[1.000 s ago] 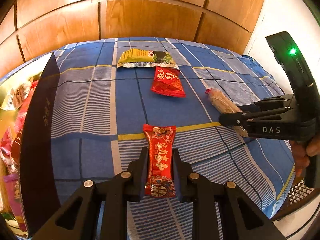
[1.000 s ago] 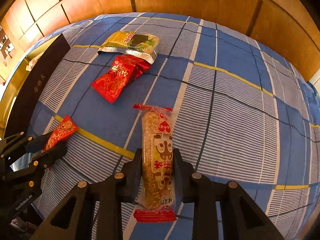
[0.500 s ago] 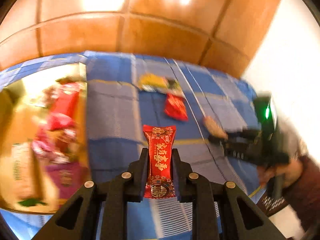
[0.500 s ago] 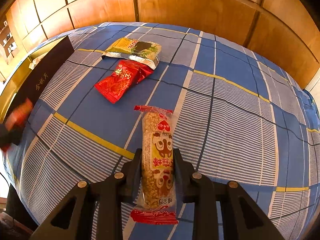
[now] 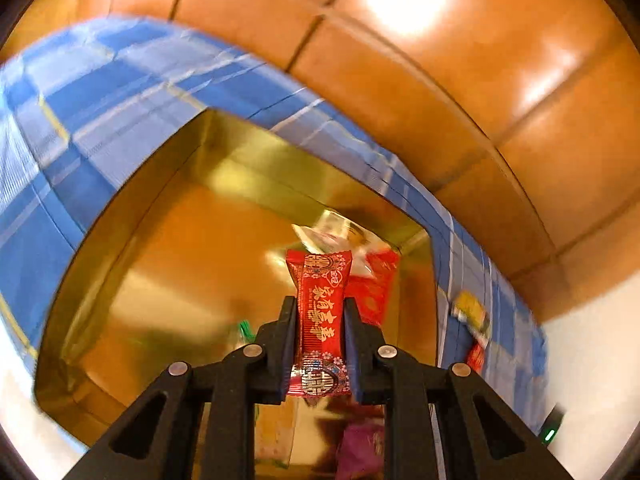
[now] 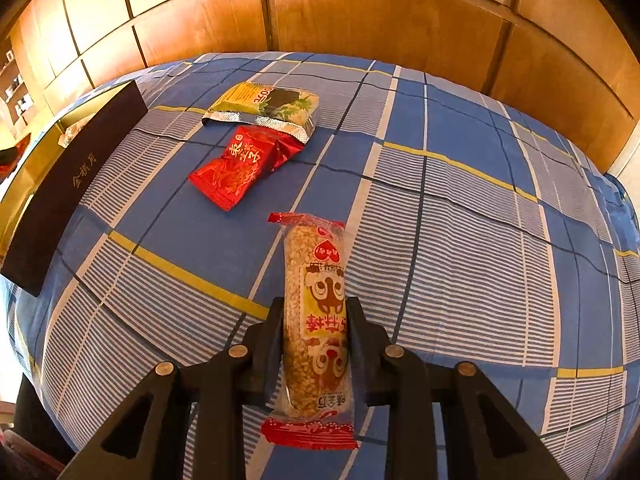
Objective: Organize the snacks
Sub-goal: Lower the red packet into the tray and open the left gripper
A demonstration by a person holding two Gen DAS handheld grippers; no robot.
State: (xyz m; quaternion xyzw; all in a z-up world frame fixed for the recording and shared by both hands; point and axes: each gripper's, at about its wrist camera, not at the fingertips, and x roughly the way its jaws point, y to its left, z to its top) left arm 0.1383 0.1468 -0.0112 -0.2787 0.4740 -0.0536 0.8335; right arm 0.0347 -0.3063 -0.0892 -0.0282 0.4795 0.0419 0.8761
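Since the earlier frames the left gripper (image 5: 320, 322) has carried its red snack bar (image 5: 320, 312) off the blue checked cloth (image 5: 100, 112) and swung across until it hangs over the open gold box (image 5: 168, 248); the view has also rolled, so the box sits at a slant. The right gripper (image 6: 314, 330) has hardly stirred. Its jaws are pinched on the long rice bar (image 6: 316, 312), which is still above the cloth (image 6: 460, 240) in the middle of the table.

Both claws are closed on their packets, the pads pressing the wrapper sides. The left one holds the red bar by its lower half, with the top end sticking out past the fingertips.

The step in hand looks like dropping the red bar into the box. To do it well, I would bring the claw lower over a bare patch of the gold floor — clear of the packets already lying there — and open only once the bar is well inside the walls, so it cannot catch the rim.

The left view is smeared by motion: the packets in the box are blurs of red, white and purple. Two loose packets, a red pouch (image 6: 244, 166) and a green-and-yellow one (image 6: 264, 110), wait on the cloth beside the box's dark wall (image 6: 68, 192).
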